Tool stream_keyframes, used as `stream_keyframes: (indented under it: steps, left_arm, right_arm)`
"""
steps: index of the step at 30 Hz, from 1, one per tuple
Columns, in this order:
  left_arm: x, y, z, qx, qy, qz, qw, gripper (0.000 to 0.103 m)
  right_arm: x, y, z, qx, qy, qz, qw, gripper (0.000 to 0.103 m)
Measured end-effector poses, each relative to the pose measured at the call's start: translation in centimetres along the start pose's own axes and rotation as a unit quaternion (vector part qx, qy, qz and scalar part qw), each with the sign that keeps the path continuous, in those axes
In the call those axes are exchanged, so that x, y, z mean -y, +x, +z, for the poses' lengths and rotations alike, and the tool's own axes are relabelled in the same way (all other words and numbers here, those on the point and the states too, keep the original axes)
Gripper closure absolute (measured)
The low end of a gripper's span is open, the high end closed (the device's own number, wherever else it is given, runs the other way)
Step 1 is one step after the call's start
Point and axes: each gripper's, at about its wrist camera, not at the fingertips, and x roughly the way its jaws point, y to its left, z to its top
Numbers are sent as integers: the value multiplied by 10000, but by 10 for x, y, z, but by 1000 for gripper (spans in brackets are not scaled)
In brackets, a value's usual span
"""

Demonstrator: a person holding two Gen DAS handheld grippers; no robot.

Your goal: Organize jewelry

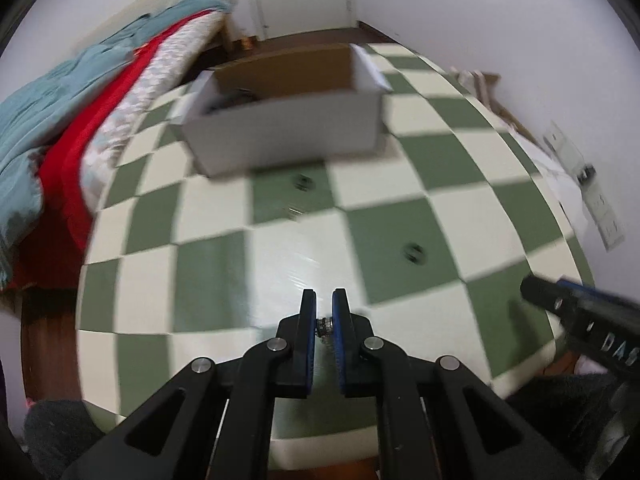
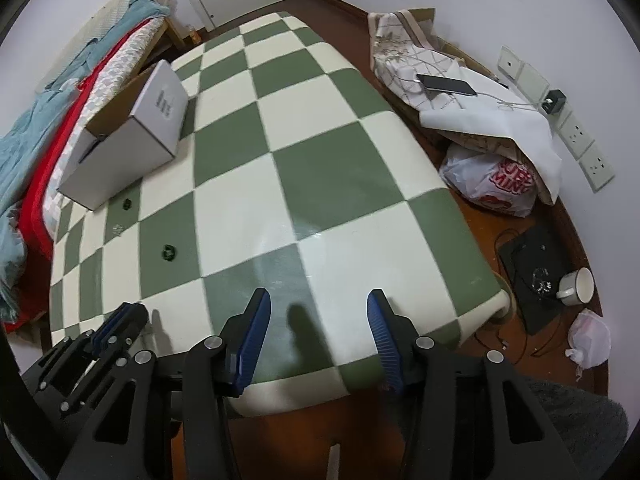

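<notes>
The left gripper point(image 1: 324, 304) has its blue-padded jaws pressed almost together on a small silver metal jewelry piece point(image 1: 323, 326), held low between the pads, above a cream square near the front edge of the green-and-cream checkered table point(image 1: 400, 160). The piece is too small and half hidden by the pads to tell its long axis or where it points. The right gripper point(image 2: 318, 312) stands spread with nothing between its jaws, over the near edge of the table.

Two small dark green ring-like pieces point(image 2: 167, 252) point(image 2: 127, 203) and a pale, blurred one point(image 2: 118, 229) lie on the table, near the open white cardboard box point(image 2: 132, 140). Their shape is hard to make out. The inside of the box is mostly hidden.
</notes>
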Motion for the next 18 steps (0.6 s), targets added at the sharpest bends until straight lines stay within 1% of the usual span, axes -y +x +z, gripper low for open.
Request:
stream_keyframes:
  steps: [5,9,13,15,17,18]
  left_arm:
    - [-51,-6,14,104,-405,236,9988,97]
    - [-78,-2,17,94,-602,421,9973,97]
    - [-91,7,12,-27,-706,422,9966,97]
    - [-95,9,9,-61,-740,382,9965,97]
    - [-98,11,6,-102,-771,340,9964,97]
    - [-99,11,5,-111,-800,315,9962,97]
  right_arm:
    - [-33,12,6,-79,-285,488,9984,50]
    - [-70,28,7,-58,-700,532,9961,50]
    - [-103,40,5,87,-1117,374,9930,50]
    - [-119,46,4,249,-1383,137,9900,51]
    - [-128,49,3,370,-1586,-71,9866,57]
    - [-131,50,2,418,-1650,-130,9853,63]
